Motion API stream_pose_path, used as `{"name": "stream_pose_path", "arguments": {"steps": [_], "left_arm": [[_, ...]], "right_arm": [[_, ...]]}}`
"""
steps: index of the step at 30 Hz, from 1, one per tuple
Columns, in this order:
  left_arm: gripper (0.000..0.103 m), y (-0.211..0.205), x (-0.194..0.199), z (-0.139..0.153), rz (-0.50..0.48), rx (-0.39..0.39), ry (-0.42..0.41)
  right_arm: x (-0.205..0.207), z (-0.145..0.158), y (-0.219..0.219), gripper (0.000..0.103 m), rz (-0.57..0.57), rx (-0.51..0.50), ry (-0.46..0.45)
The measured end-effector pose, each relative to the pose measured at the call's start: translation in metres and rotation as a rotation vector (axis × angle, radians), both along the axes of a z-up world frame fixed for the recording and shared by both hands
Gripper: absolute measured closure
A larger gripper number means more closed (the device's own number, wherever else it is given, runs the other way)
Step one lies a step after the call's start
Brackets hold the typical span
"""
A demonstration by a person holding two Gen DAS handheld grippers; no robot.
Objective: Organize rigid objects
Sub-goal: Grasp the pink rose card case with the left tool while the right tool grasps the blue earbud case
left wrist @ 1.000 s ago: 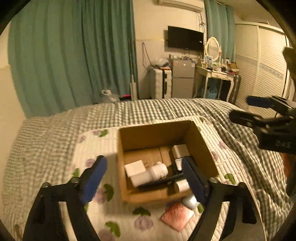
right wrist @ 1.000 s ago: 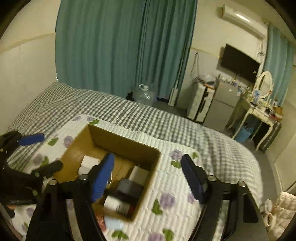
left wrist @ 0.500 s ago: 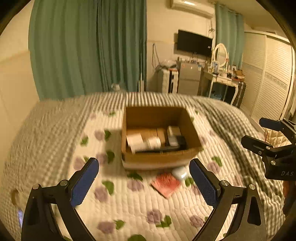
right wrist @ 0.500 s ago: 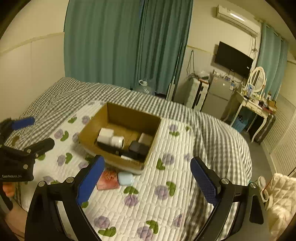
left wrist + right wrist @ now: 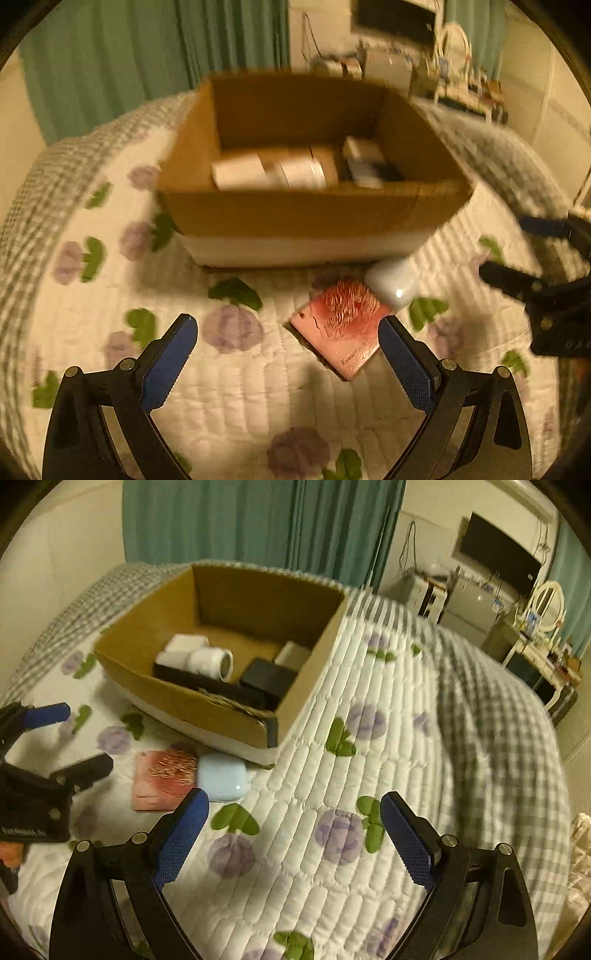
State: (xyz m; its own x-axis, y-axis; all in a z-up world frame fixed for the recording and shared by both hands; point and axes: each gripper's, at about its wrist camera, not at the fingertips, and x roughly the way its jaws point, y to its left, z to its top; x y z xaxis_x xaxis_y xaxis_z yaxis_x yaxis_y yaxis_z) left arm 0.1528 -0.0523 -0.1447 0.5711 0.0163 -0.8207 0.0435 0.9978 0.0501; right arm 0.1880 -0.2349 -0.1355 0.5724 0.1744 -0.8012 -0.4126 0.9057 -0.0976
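Rigid objects found in two groups on a floral quilt (image 5: 369, 738). Nearest, left gripper (image 5: 288, 354) held above the quilt, jaws spread wide, nothing between them; right gripper (image 5: 293, 834) likewise wide apart and empty. Just beyond the left gripper, pink card (image 5: 341, 326) lying flat on the quilt, with pale blue case (image 5: 221, 776) touching its edge. Both items seen outside, just in front of the near wall of cardboard box (image 5: 314, 218). Inside the box, noted: white cylinder (image 5: 211, 662) lying on its side, white block (image 5: 183, 646) beside it, long black item (image 5: 210, 686) along the near wall, black box (image 5: 267, 679), and a pale box (image 5: 292, 656) behind that. Farther off: green curtains (image 5: 258, 520), wall television (image 5: 496, 552), dressing table with oval mirror (image 5: 548, 603).
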Motion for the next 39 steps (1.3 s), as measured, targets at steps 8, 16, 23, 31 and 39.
{"name": "stream_pose_path", "arguments": {"steps": [8,16,23,31,39], "left_arm": [[0.003,-0.027,0.022,-0.037,-0.117,-0.004,0.13],[0.015,-0.043,0.032,-0.052,-0.162,0.028,0.171],[0.03,-0.021,0.003,-0.024,-0.123,-0.052,0.13],[0.031,0.003,-0.012,-0.01,-0.093,-0.091,0.084],[0.031,0.024,-0.005,-0.013,-0.095,-0.112,0.073]], "right_arm": [[0.026,-0.039,-0.002,0.009,0.007,-0.009,0.067],[0.035,-0.038,-0.007,0.009,-0.021,0.017,0.094],[0.026,-0.03,-0.001,0.009,-0.021,0.018,0.088],[0.024,-0.044,0.026,0.009,0.034,0.018,0.106],[0.033,-0.075,0.065,0.012,0.097,-0.051,0.119]]}}
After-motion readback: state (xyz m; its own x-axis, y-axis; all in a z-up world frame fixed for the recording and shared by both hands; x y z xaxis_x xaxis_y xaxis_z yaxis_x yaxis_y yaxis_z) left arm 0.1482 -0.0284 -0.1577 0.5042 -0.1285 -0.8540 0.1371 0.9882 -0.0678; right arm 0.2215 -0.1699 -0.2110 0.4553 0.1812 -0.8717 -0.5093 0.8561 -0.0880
